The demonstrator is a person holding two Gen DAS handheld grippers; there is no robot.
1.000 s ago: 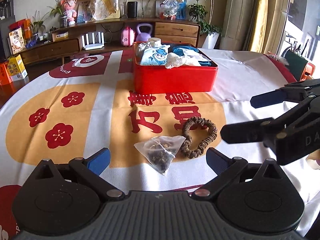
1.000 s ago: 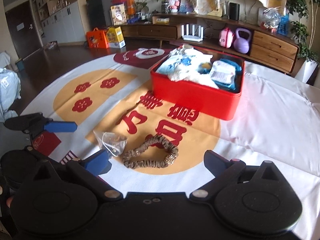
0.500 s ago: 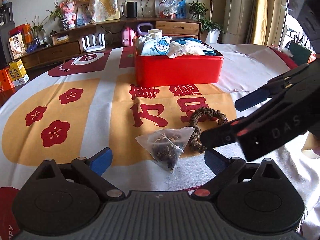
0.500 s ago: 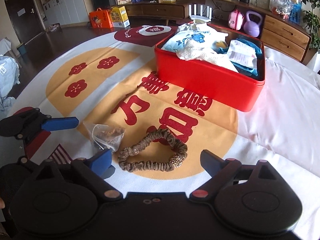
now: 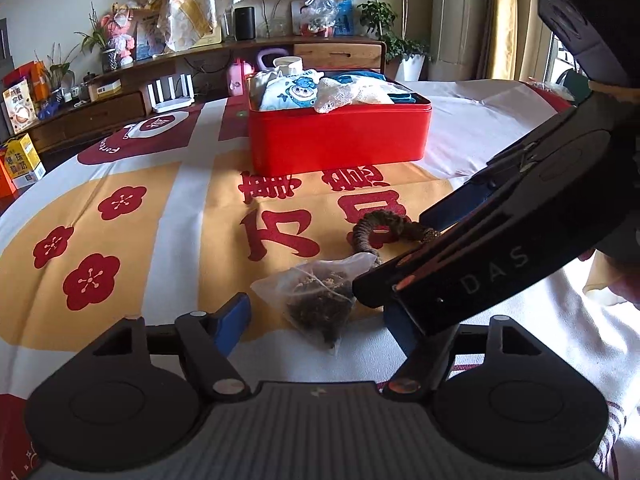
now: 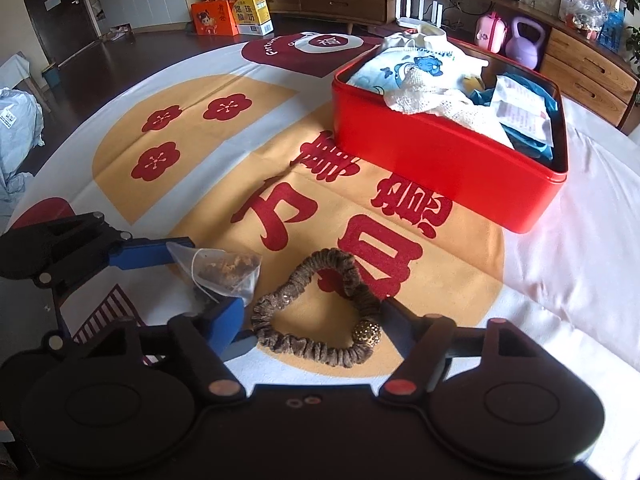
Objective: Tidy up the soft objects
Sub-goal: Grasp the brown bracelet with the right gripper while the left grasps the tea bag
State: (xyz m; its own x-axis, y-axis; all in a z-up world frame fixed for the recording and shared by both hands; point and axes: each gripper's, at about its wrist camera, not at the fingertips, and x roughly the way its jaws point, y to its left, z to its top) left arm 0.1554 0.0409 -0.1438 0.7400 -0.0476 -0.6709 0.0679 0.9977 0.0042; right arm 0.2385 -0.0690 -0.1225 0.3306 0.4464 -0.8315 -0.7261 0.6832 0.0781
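Red tin (image 6: 440, 168) part-filled with cloths; tea sachet (image 5: 320, 300), scrunchie (image 6: 320, 308) left on counter. Left gripper (image 5: 316, 316), right gripper (image 6: 312, 316) closing around them, not yet gripping.

Desk covered by white cloth (image 5: 472, 128) with orange panels, red plum-blossom prints (image 5: 91, 281) and large red characters (image 6: 280, 216).

Behind desk: long low wooden cabinet (image 5: 340, 50) along wall.
- black cylindrical speaker (image 5: 244, 23) on top
- white router (image 5: 171, 94) with upright antennas on lower shelf
- purple kettlebell (image 6: 525, 42) beside a pink case (image 6: 491, 33)
- clear plastic bag (image 5: 320, 10) on top, contents unclear

Potted plant (image 5: 396, 36) at cabinet's right end; yellow curtain (image 5: 502, 20) further right.

Dark wood floor: orange gift box (image 6: 214, 16) and yellow carton (image 6: 253, 14) side by side.
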